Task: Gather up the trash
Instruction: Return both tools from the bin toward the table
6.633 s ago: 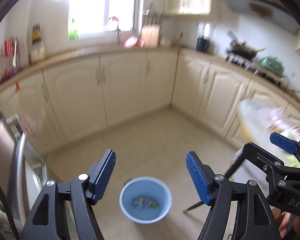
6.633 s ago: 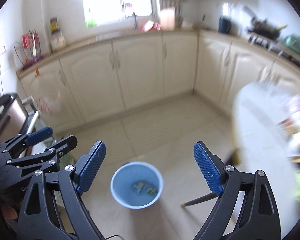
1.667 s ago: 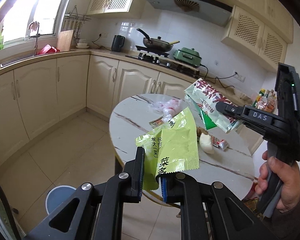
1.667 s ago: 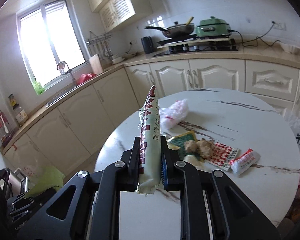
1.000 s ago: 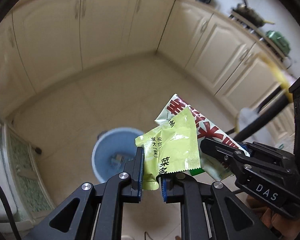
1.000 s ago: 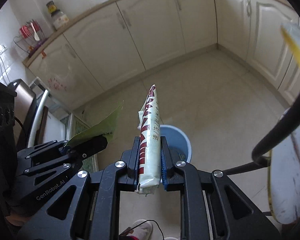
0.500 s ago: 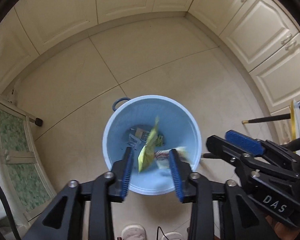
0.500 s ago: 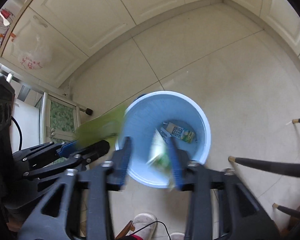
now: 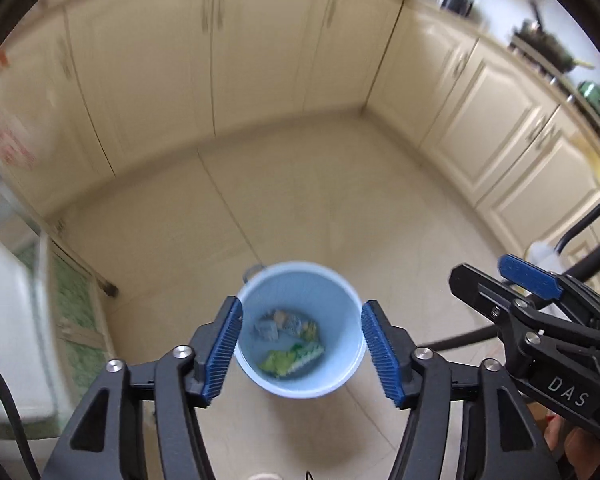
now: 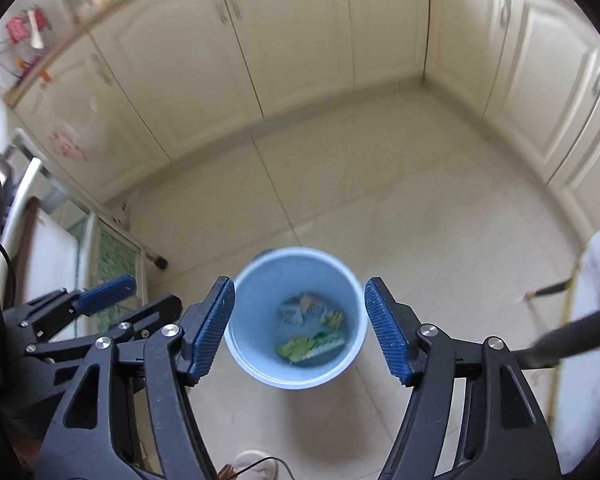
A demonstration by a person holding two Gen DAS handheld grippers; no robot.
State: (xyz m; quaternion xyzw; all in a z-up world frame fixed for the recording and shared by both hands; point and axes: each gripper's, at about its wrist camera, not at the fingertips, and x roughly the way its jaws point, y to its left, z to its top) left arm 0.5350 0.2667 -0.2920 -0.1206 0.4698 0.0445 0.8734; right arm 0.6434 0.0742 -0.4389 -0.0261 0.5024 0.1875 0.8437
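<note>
Crumpled green and white wrappers [image 9: 290, 358] (blurred) lie at the bottom of the pale blue bin [image 9: 256, 376] on the floor. Above it, the left gripper [image 9: 302, 350] and right gripper [image 10: 300, 330] are both opening, nothing between their jaws.

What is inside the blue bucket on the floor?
The blue bucket holds trash: a yellow-green wrapper near the bottom edge and a few small blurry packets behind it. Anything lying beneath them is hidden.
</note>
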